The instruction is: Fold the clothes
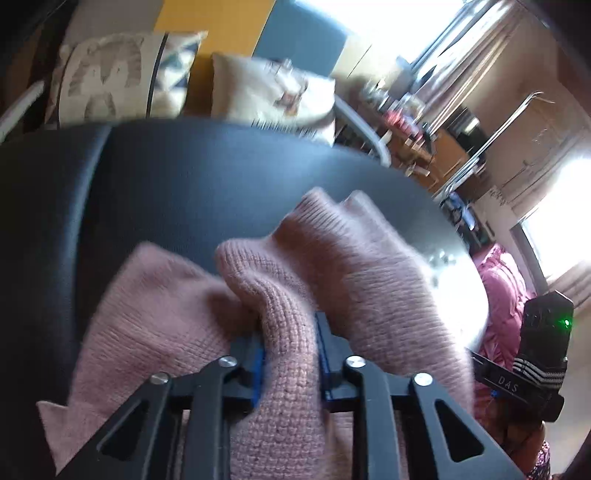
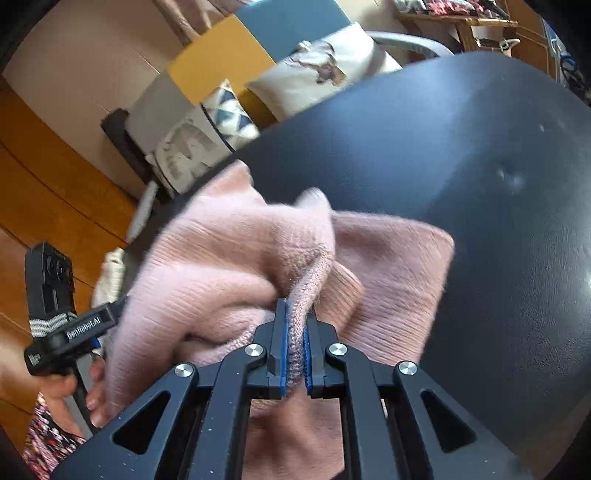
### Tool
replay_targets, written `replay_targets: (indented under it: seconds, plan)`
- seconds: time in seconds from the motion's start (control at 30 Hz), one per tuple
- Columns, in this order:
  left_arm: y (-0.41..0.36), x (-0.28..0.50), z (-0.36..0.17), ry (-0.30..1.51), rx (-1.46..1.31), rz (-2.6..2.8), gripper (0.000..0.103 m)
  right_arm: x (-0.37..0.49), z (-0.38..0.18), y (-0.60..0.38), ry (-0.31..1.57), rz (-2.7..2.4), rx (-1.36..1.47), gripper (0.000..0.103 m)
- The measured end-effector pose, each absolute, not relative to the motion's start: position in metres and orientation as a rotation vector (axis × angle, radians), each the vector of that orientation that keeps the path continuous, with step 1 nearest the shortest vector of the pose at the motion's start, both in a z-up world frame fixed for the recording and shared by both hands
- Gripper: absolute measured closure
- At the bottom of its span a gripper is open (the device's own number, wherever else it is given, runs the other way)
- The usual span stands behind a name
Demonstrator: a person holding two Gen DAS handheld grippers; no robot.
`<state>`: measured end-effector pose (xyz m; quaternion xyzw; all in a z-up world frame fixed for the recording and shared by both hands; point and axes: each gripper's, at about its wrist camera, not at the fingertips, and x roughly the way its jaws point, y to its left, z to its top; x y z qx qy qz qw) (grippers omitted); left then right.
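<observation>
A pink knitted sweater (image 1: 332, 258) is bunched over the black table (image 1: 166, 192). My left gripper (image 1: 290, 332) is shut on a thick fold of the sweater, which runs back between its blue pads. My right gripper (image 2: 295, 317) is shut on a thinner edge of the same sweater (image 2: 229, 258), above the black table (image 2: 461, 166). The right gripper's body shows at the right edge of the left wrist view (image 1: 532, 354). The left gripper's body shows at the left of the right wrist view (image 2: 62, 321), held by a hand. Both views are motion-blurred.
Patterned cushions (image 1: 110, 77) lean on a yellow and blue sofa back (image 1: 221, 33) beyond the table. A cluttered wooden desk (image 1: 424, 140) and a bright window stand at the right. A pink quilted garment (image 1: 506, 288) lies past the table's right edge. Wooden floor (image 2: 44, 177) lies left.
</observation>
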<state>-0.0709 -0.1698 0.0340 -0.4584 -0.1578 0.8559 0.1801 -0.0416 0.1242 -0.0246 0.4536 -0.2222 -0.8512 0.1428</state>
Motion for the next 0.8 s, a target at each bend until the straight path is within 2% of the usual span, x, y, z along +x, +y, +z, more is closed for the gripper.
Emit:
replay_targets:
  seconds: [0.2,0.5,0.63,0.7,0.8]
  plan:
    - [-0.178,-0.044,0.097,-0.491,-1.024,2.52,0.085,-0.041,0.032,0.11,-0.626,-2.449,1.105,0.097]
    - [-0.171,-0.01,0.199,-0.404,-0.679,2.571,0.086,-0.03,0.131,0.058,-0.529,-2.361,0.796,0.097]
    - [-0.176,0.006,0.237,-0.432,-0.556,2.566,0.086,-0.027,0.165,0.053,-0.543,-2.329,0.701,0.097]
    - [-0.176,0.015,0.257,-0.423,-0.488,2.563,0.093,-0.024,0.182,0.05,-0.548,-2.312,0.659,0.097]
    - [-0.172,0.033,0.288,-0.348,-0.384,2.57,0.093,-0.015,0.208,0.046,-0.536,-2.28,0.588,0.097]
